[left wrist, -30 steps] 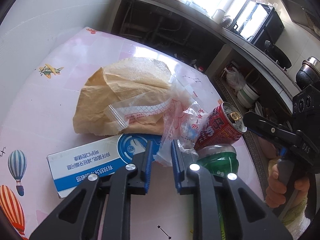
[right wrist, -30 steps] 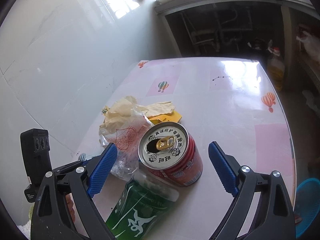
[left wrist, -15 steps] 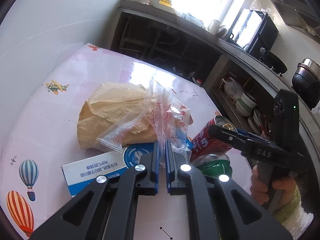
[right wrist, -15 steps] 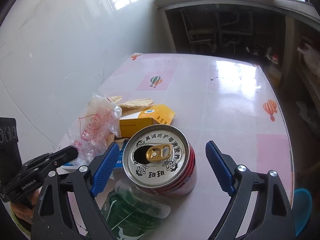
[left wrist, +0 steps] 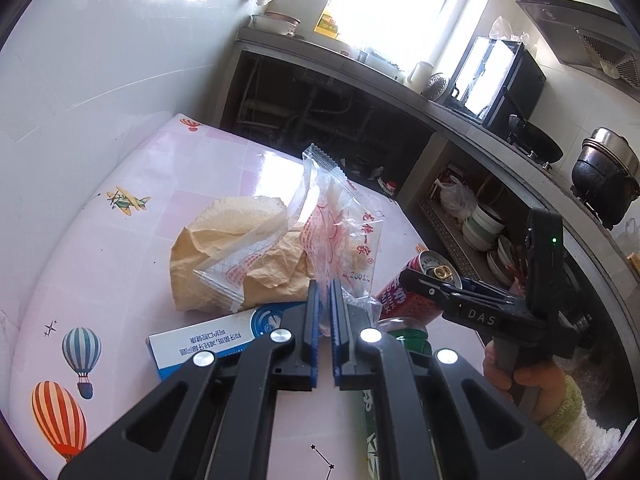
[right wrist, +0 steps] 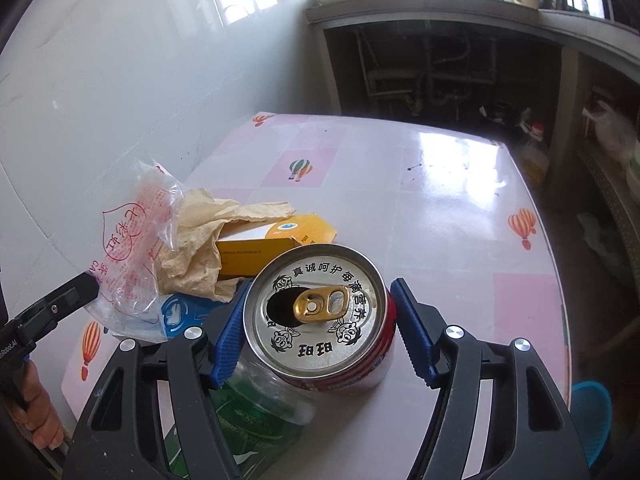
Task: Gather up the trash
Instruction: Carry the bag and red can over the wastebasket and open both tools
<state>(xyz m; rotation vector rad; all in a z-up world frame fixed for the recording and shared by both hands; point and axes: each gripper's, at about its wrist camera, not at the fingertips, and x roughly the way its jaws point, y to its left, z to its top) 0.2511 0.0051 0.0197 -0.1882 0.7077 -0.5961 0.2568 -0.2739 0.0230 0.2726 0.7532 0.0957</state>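
Note:
My left gripper (left wrist: pixel 324 286) is shut on the lower edge of a clear plastic wrapper (left wrist: pixel 344 232) with red print, which stands lifted above the pile. From the right wrist view that wrapper (right wrist: pixel 128 240) hangs at the left gripper's tip (right wrist: pixel 90 286). My right gripper (right wrist: pixel 320 292) straddles an upright red drink can (right wrist: pixel 316 308); its jaws are closing, the blue pads close beside the can's sides. A green bottle (right wrist: pixel 256 408) lies under the can's near side. The left wrist view has the red can (left wrist: pixel 404 296) behind the right gripper (left wrist: pixel 424 280).
On the pink table (right wrist: pixel 440 220) lie crumpled brown paper (left wrist: pixel 224 240), a blue-and-white box (left wrist: pixel 208 344) and a yellow box (right wrist: pixel 272 248). A white wall runs along the table's left. A blue basket (right wrist: pixel 592 412) stands on the floor at right. A kitchen counter (left wrist: pixel 440 108) lies beyond.
The left jaws shut on the wrapper and lifted it off the brown paper. The right jaws narrowed around the red can, which now looms larger.

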